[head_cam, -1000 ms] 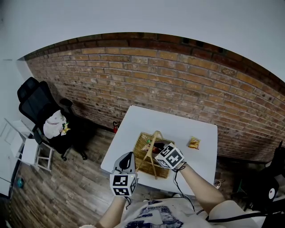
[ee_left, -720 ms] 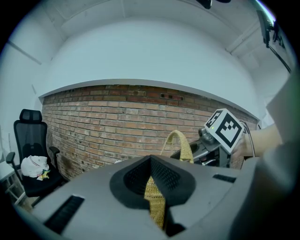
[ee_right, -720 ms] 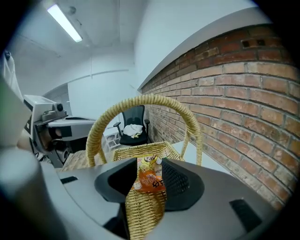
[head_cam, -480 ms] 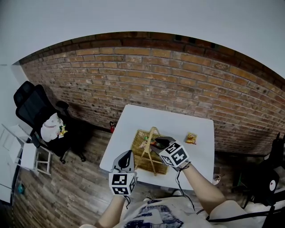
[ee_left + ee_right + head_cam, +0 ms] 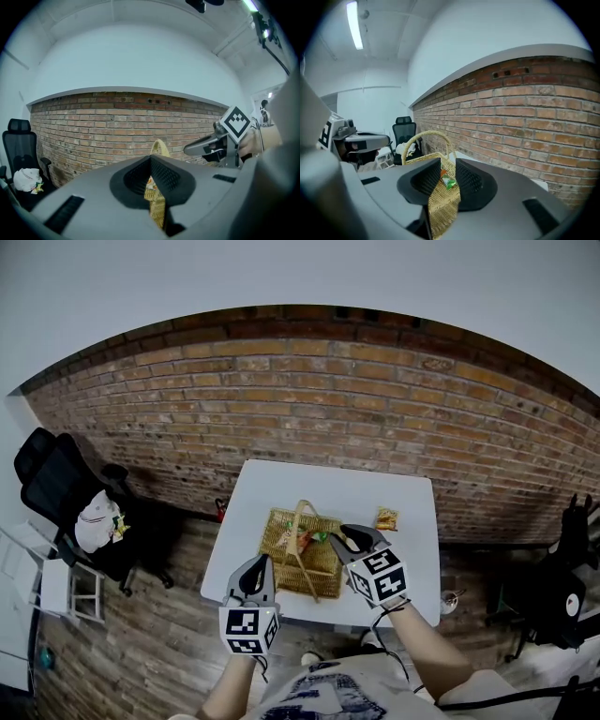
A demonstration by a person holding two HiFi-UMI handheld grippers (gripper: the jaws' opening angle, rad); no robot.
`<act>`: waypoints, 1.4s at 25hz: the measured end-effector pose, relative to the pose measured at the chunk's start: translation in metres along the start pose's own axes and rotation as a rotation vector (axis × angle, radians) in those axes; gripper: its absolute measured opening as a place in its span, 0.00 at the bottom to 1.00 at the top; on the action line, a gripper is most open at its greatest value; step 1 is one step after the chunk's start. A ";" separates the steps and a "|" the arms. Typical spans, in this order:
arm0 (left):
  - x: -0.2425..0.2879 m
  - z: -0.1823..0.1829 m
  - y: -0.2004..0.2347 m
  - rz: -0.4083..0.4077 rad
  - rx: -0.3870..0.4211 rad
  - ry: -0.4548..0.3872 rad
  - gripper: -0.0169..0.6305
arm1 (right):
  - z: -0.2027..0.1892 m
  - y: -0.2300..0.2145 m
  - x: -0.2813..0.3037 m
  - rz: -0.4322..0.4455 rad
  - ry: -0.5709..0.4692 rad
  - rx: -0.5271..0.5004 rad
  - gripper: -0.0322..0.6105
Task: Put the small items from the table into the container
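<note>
A wicker basket (image 5: 281,554) with an arched handle stands on the white table (image 5: 412,559) and holds a few small packets (image 5: 302,538). An orange snack packet (image 5: 385,518) lies on the table to the basket's right, near the far edge. My right gripper (image 5: 350,538) hovers at the basket's right rim; its jaws are closing with nothing between them, and the basket (image 5: 440,201) and a green packet (image 5: 449,183) show through the gap. My left gripper (image 5: 255,568) is held at the table's near left edge, shut and empty, pointing at the basket (image 5: 157,206).
A brick wall (image 5: 309,418) runs behind the table. A black office chair (image 5: 52,479) with a white bag on it stands to the left, with a white rack (image 5: 56,582) nearer. Dark equipment (image 5: 562,601) stands on the floor at the right.
My right gripper has risen out of the basket and drawn back to its right rim, its jaws narrowing. The left gripper has lifted a little.
</note>
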State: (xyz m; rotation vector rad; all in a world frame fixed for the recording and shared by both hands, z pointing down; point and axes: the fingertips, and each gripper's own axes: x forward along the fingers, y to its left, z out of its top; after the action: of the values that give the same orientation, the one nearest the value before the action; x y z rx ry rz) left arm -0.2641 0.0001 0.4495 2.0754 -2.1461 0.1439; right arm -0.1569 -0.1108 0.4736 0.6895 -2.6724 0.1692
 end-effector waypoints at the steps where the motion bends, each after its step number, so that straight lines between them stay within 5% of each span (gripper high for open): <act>1: -0.001 0.002 -0.002 -0.004 0.000 -0.003 0.10 | 0.003 -0.003 -0.008 -0.021 -0.021 0.009 0.22; 10: -0.010 0.011 -0.016 -0.020 0.012 -0.020 0.10 | 0.016 -0.026 -0.073 -0.173 -0.178 0.068 0.10; 35: -0.030 0.033 -0.042 -0.066 0.014 -0.067 0.10 | 0.014 0.004 -0.110 -0.205 -0.242 0.062 0.08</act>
State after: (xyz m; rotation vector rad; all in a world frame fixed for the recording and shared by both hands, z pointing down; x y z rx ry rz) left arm -0.2225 0.0227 0.4104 2.1866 -2.1161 0.0836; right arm -0.0740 -0.0612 0.4182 1.0590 -2.8079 0.1198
